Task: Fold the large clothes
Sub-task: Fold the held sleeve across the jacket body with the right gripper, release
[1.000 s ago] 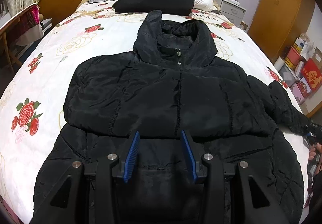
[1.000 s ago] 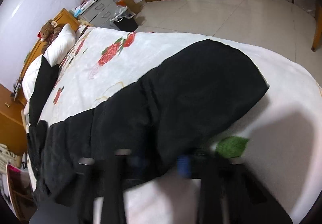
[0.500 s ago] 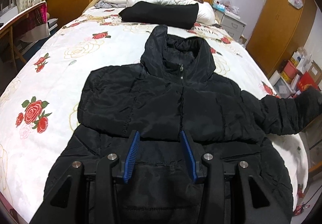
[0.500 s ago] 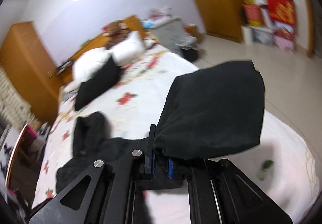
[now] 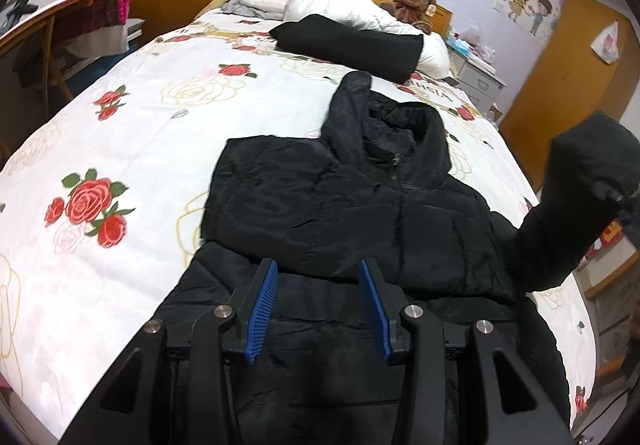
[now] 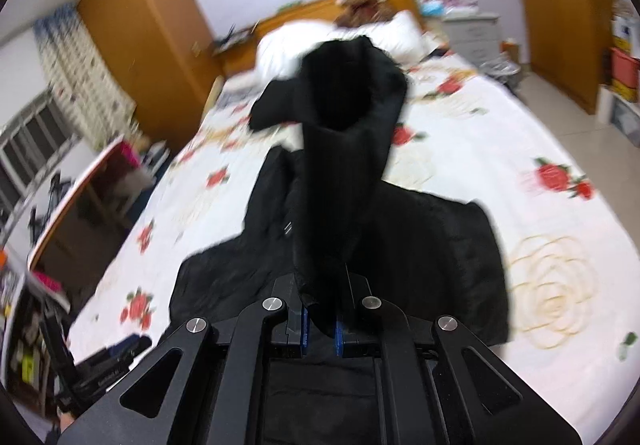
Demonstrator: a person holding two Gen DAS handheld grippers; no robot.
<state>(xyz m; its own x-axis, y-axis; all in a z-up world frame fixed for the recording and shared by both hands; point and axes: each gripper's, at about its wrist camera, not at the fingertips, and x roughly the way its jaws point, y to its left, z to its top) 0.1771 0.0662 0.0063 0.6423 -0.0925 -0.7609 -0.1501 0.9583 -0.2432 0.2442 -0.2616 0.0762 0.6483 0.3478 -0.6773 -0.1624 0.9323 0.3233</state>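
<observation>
A black hooded puffer jacket (image 5: 352,213) lies front up on the rose-print bedspread (image 5: 132,149), its left sleeve folded across the chest. My left gripper (image 5: 318,309) hovers over the jacket's lower front, open, nothing between its blue pads (image 5: 262,309). The jacket's right sleeve (image 5: 576,205) is lifted off the bed at the right. In the right wrist view my right gripper (image 6: 320,319) is shut on that sleeve (image 6: 344,149), which stands up in front of the camera, its cuff opening facing me, above the jacket body (image 6: 420,245).
A folded black garment (image 5: 348,45), white pillows (image 5: 344,5) and a teddy bear (image 5: 412,3) sit by the wooden headboard. A desk and chair (image 5: 60,29) stand left of the bed. Drawers (image 5: 480,77), an orange wardrobe (image 5: 560,85) and boxes stand to the right.
My right gripper has lifted the right sleeve off the bed edge and swung it up and inward over the jacket. The left gripper drifted slightly, staying open above the hem.
</observation>
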